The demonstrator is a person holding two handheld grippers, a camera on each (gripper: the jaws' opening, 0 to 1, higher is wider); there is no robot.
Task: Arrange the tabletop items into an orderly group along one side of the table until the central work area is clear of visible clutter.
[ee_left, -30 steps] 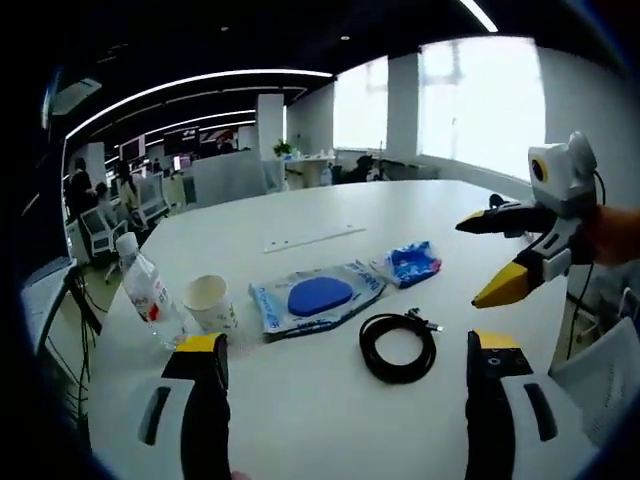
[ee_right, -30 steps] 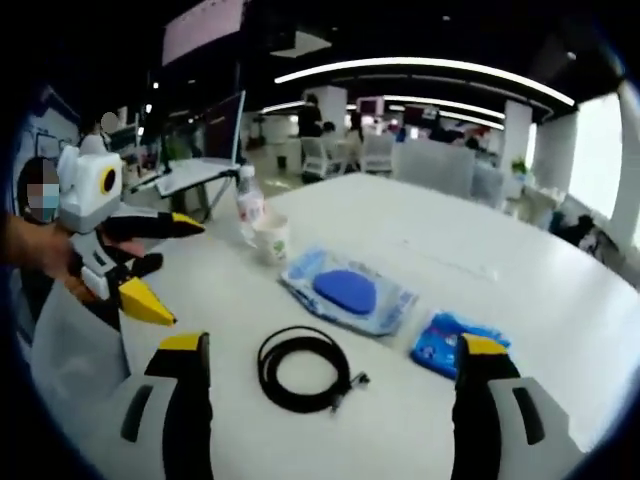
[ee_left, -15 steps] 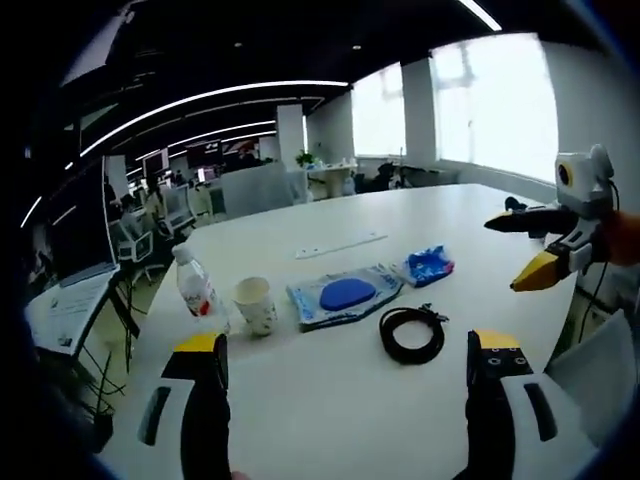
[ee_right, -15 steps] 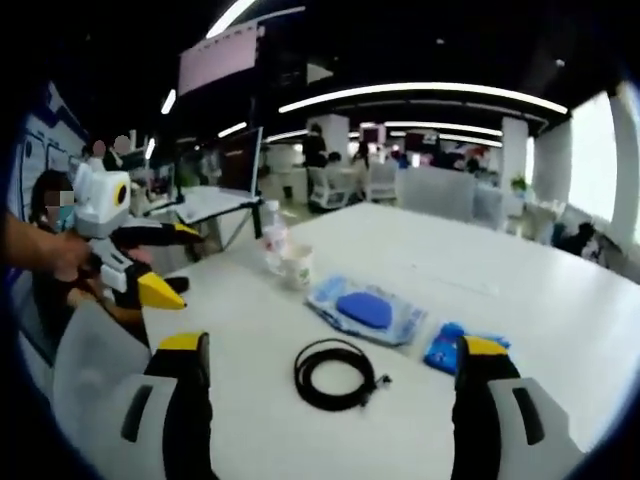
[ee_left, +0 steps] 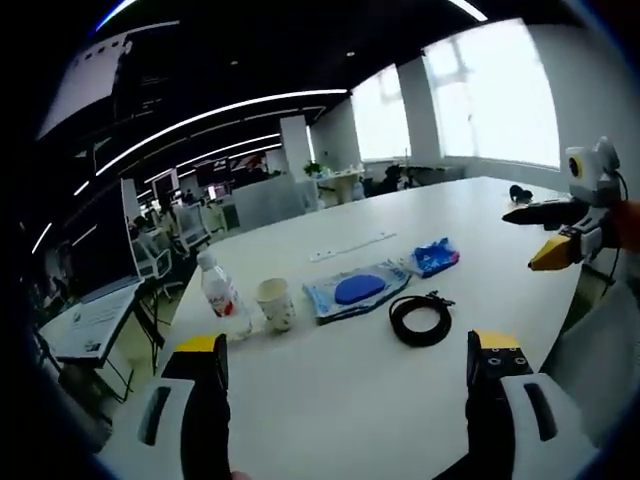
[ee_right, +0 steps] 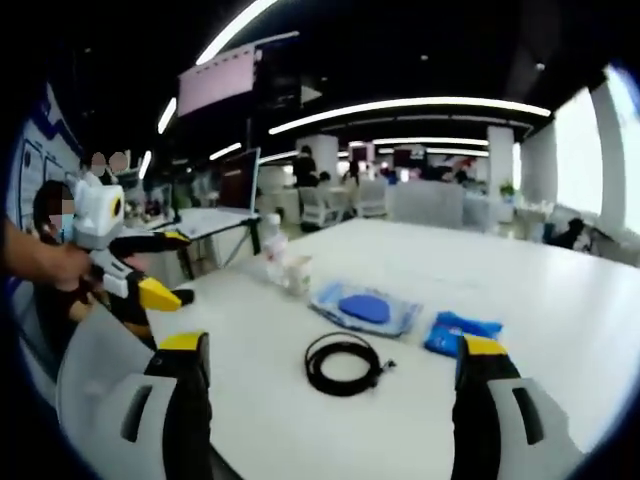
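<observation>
Clutter is strung across the worktop (ee_left: 330,400) around one landmark, the coiled black cable (ee_left: 419,320): a blue pad in its wrapper (ee_left: 355,290) lies just behind it, a blue packet (ee_left: 436,256) beyond, a paper cup (ee_left: 277,304) and water bottle (ee_left: 224,297) off to the far side. Both the left hand-held gripper (ee_left: 345,352) and right hand-held gripper (ee_right: 325,355) are held released, clear of everything. The cable would best be approached first; open room lies on its near side.
</observation>
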